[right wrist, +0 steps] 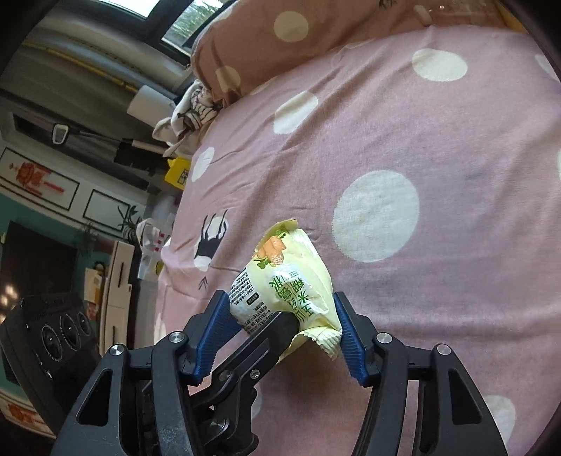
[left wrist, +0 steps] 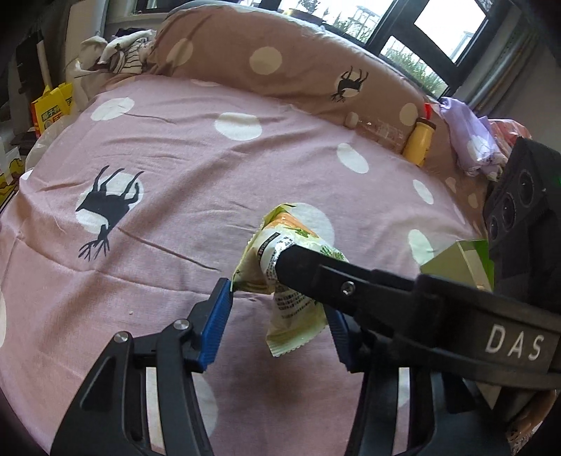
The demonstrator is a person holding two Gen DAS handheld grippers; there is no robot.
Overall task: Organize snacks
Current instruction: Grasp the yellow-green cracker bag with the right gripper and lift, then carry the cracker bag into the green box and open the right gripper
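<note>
Blue-padded fingers of the left gripper (left wrist: 277, 307) fill the lower centre of the left wrist view, set wide apart around the snack packet (left wrist: 280, 266). Its left pad tip is seen touching a corner of the packet, while its right pad is partly hidden behind the wrapper and a crossing black finger, so whether this claw is clenched cannot be told. In the right wrist view, the right gripper (right wrist: 280, 315) is shown grasping the same pale yellow-green packet, with both blue pads pressed against its sides at lower centre. The packet is held clear of the pink dotted sheet (left wrist: 245, 175), which covers most of both frames. A brown dotted duvet (left wrist: 263, 45) is bunched along the top of the left wrist view, below a dark-framed window (left wrist: 438, 21) at upper right. Lilac cloth (left wrist: 470, 140) is heaped at the right edge, and a green box (left wrist: 463, 259) is seen below it. A yellow bottle (left wrist: 419, 140) and a clear bottle (left wrist: 378, 131) lie side by side against the duvet at right.
</note>
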